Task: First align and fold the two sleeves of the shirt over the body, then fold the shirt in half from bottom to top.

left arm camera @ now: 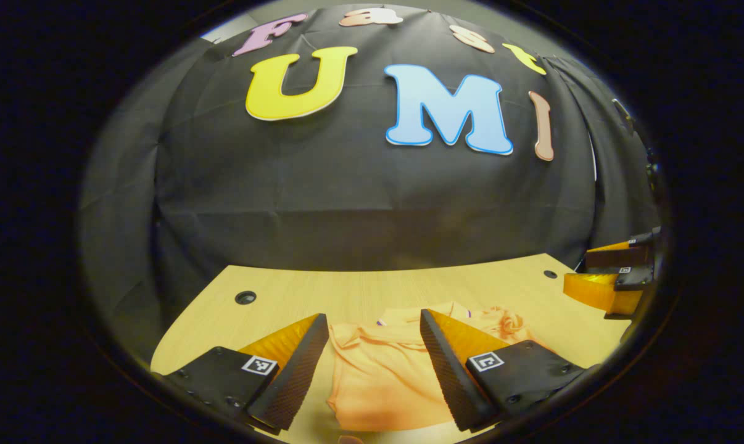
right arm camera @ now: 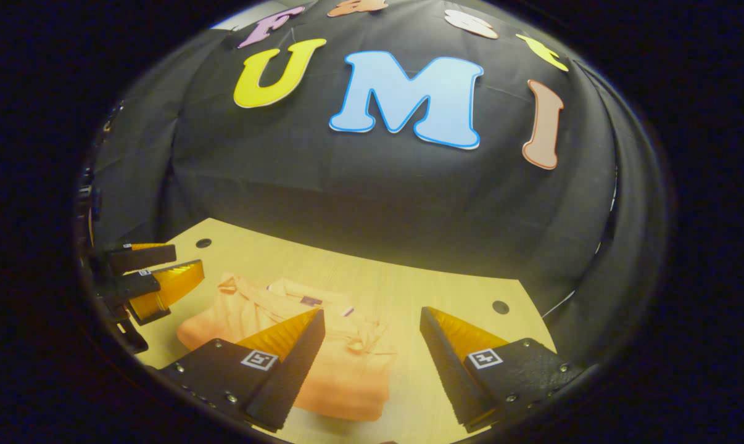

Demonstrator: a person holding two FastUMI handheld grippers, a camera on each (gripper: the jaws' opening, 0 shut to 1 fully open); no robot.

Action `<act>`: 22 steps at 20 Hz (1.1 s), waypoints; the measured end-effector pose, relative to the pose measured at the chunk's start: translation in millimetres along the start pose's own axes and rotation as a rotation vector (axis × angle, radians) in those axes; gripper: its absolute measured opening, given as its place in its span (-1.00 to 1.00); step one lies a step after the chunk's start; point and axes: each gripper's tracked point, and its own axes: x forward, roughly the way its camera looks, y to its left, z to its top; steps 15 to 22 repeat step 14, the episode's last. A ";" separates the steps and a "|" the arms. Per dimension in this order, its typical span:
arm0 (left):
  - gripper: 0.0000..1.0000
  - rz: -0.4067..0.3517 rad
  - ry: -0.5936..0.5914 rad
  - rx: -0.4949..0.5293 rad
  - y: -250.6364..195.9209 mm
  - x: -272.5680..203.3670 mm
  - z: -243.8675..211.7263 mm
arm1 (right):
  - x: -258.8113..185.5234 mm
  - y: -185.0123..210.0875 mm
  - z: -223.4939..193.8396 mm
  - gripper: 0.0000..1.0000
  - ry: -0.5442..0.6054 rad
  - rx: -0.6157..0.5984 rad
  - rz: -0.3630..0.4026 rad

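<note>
An orange shirt (left arm camera: 378, 376) lies folded into a compact bundle on the wooden table (left arm camera: 359, 293), its collar toward the far wall. My left gripper (left arm camera: 375, 330) hovers open above it, fingers apart with nothing between them. In the right gripper view the same shirt (right arm camera: 341, 364) sits under and left of my right gripper (right arm camera: 372, 324), which is also open and holds nothing. The right gripper (left arm camera: 612, 277) shows at the right edge of the left gripper view; the left gripper (right arm camera: 156, 274) shows at the left edge of the right gripper view.
The table (right arm camera: 409, 290) ends at the black cloth wall behind it. Small round holes (left arm camera: 245, 297) (right arm camera: 500, 306) mark its far corners. Bare wood lies beyond the shirt and to its sides.
</note>
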 end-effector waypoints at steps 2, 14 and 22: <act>0.96 0.004 -0.037 0.005 -4.5 -20.2 10.5 | -19.6 1.3 1.6 0.92 -0.024 -0.006 0.008; 0.93 0.065 -0.167 -0.020 -42.1 -147.8 33.7 | -134.7 -17.8 12.5 0.90 -0.194 0.003 0.038; 0.93 0.065 -0.167 -0.020 -42.1 -147.8 33.7 | -134.7 -17.8 12.5 0.90 -0.194 0.003 0.038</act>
